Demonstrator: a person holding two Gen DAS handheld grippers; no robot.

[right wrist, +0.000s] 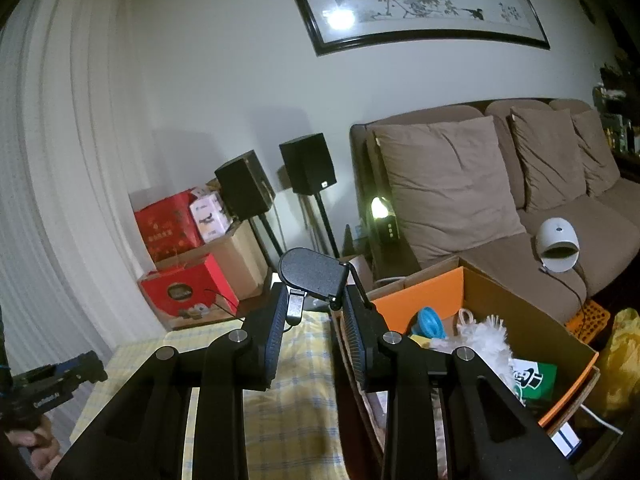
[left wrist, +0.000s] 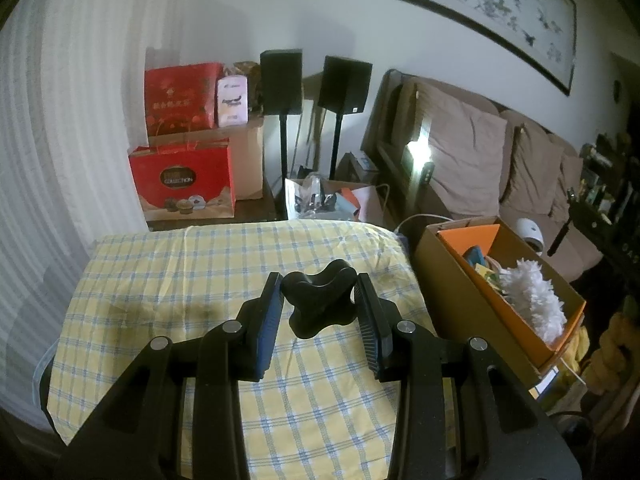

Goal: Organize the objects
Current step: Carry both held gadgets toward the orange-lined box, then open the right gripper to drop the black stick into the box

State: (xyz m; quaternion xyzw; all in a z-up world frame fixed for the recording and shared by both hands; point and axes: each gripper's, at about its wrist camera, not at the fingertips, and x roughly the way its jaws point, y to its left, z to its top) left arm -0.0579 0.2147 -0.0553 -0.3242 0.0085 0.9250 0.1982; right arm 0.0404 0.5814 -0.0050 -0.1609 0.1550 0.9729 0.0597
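My left gripper (left wrist: 318, 280) is shut on a black lobed knob (left wrist: 318, 306) and holds it above the yellow checked tablecloth (left wrist: 180, 280). My right gripper (right wrist: 314, 290) is shut on a black flat rounded device (right wrist: 312, 272) with a silver clip under it, held up near the table's right edge beside the cardboard box (right wrist: 532, 320). The left gripper also shows at the lower left of the right wrist view (right wrist: 52, 380).
The open cardboard box (left wrist: 448, 276) with an orange liner, right of the table, holds a white duster (left wrist: 532, 296), a blue item (right wrist: 430, 322) and a green card. Red gift boxes (left wrist: 184, 180), two black speakers on stands and a brown sofa (right wrist: 560, 208) stand behind.
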